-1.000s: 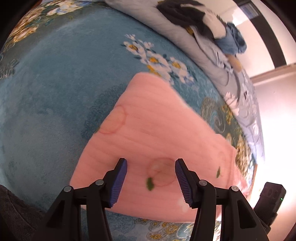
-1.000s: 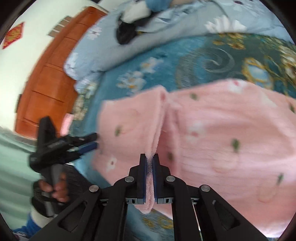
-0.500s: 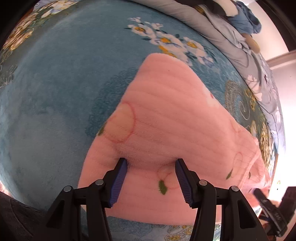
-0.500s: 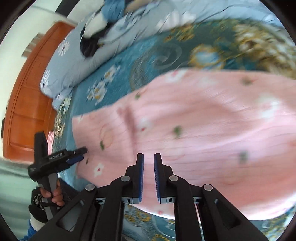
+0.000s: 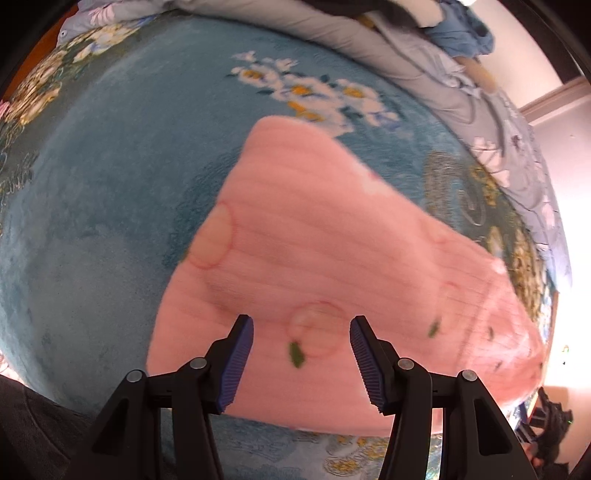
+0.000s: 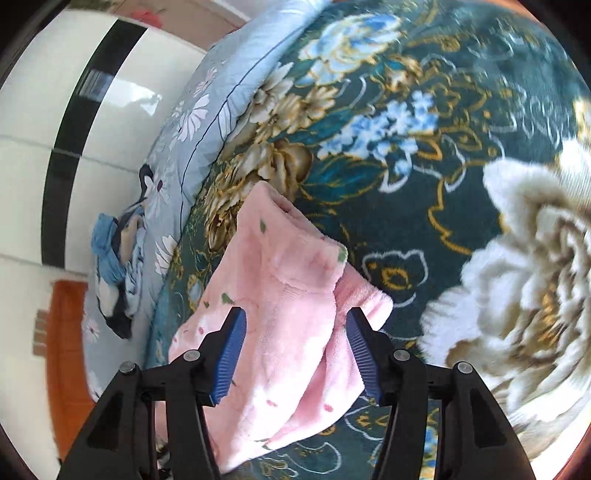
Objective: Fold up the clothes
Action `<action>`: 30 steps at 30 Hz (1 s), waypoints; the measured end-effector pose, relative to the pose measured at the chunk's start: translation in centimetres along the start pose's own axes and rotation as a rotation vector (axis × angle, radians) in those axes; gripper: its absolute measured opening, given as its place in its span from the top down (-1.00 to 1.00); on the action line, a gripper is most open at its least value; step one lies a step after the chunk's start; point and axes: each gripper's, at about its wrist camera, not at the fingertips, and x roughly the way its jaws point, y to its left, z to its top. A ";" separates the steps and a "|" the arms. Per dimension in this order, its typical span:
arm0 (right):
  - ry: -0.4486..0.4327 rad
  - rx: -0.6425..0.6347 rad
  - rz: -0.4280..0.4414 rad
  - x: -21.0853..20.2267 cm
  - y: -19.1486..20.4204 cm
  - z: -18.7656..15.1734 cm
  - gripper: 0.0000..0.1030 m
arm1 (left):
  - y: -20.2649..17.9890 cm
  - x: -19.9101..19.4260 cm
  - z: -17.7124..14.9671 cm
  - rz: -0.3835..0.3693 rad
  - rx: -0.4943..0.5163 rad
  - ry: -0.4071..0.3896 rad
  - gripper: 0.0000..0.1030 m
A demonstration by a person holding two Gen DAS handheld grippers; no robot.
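Observation:
A pink fleece garment with small green leaf and circle prints lies folded flat on a teal floral blanket. My left gripper is open and empty, just above the garment's near part. In the right wrist view the same pink garment shows its end with folded layers. My right gripper is open and empty, hovering over that end.
A grey-blue floral quilt with a pile of dark and blue clothes lies along the far side of the bed; it also shows in the right wrist view. A white wall with a black stripe stands beyond.
My right gripper let go of the pink fabric edge, opened wide, and swung toward the garment's end. My left gripper stayed open, shifting slightly over the garment.

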 end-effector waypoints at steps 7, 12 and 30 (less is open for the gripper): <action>0.012 0.139 -0.006 3.2 -2.9 -0.7 -0.39 | -7.7 2.3 -2.4 0.002 0.227 0.084 -0.14; -0.024 0.213 -0.008 3.9 -3.1 -0.8 -0.43 | -10.0 5.6 -3.6 0.097 0.329 0.157 -0.16; -0.064 -0.534 0.242 -2.3 23.2 -7.3 0.58 | 3.3 -5.5 2.7 -0.215 -0.115 -0.121 -0.20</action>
